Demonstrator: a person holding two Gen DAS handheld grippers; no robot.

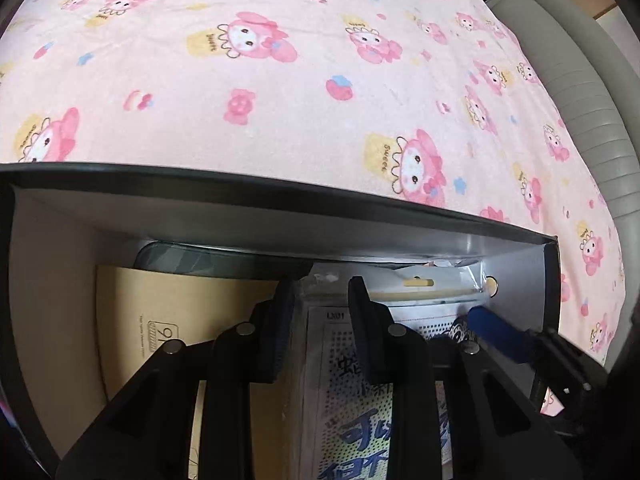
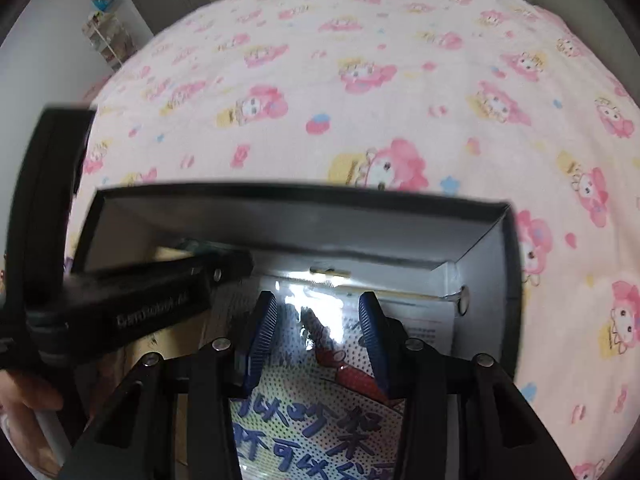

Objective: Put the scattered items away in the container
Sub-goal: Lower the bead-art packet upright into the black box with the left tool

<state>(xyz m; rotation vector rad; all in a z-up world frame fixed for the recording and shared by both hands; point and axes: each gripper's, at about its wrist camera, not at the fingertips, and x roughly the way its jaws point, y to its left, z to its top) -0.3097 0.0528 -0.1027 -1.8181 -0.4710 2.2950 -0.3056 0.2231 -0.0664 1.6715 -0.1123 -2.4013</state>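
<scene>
Packet [image 1: 340, 380] sits between left gripper [image 1: 320, 304] pads, jaws narrow and seemingly pinching its edge; right gripper [image 2: 316, 320] straddles packet's glossy face [image 2: 320, 408], jaws half open, pads apparently clear of it. Both inside black box [image 1: 280, 196]. No earlier frame, so motion unknown. Advice: lower packet flat beside brown envelope [image 1: 168, 312], left of left pads; release left first; keep right pads off film. Beyond box: pink cartoon blanket [image 1: 280, 80] on bed, grey chair [image 1: 580, 100] far right, shelf [image 2: 104, 36] far left.
</scene>
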